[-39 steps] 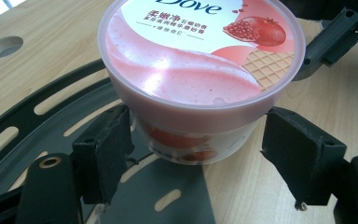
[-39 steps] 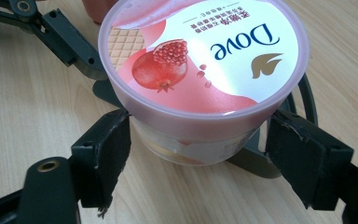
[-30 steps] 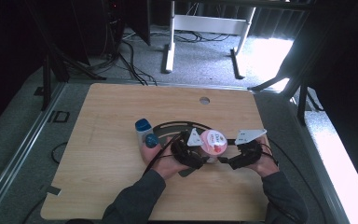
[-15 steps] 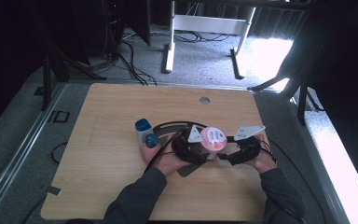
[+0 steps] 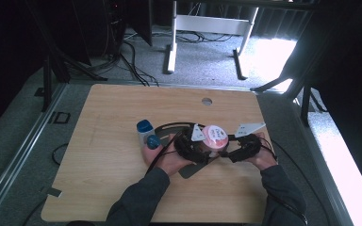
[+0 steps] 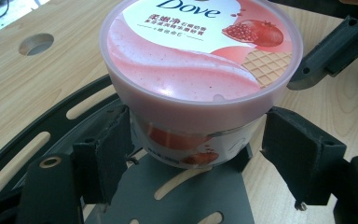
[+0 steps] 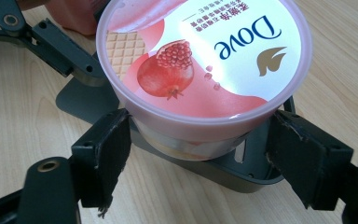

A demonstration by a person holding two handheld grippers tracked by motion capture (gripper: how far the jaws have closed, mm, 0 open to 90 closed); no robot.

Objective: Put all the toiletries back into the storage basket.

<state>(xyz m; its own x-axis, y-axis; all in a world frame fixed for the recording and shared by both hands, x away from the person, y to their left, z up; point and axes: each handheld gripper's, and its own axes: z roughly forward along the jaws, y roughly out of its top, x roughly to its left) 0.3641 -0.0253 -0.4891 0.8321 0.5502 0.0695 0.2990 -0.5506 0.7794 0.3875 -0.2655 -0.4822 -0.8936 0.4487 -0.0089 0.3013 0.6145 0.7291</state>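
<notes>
Light wooden table (image 5: 122, 113) with a round hole (image 5: 207, 100), grey floor (image 5: 207, 61), white stand legs (image 5: 172, 42), black cables (image 5: 127, 52), bright light at right.

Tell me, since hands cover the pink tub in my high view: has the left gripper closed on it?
Observer: Not by the look of it. In the left gripper view, the left gripper straddles the tub below the rim of its lid, with a gap at one jaw.
Operator: And the right gripper?
Observer: The right gripper brackets the tub's body from the opposite side, and one jaw likewise stands off.
Operator: What is the tub sitting on?
Observer: A grey slotted plate lying on the table.
</notes>
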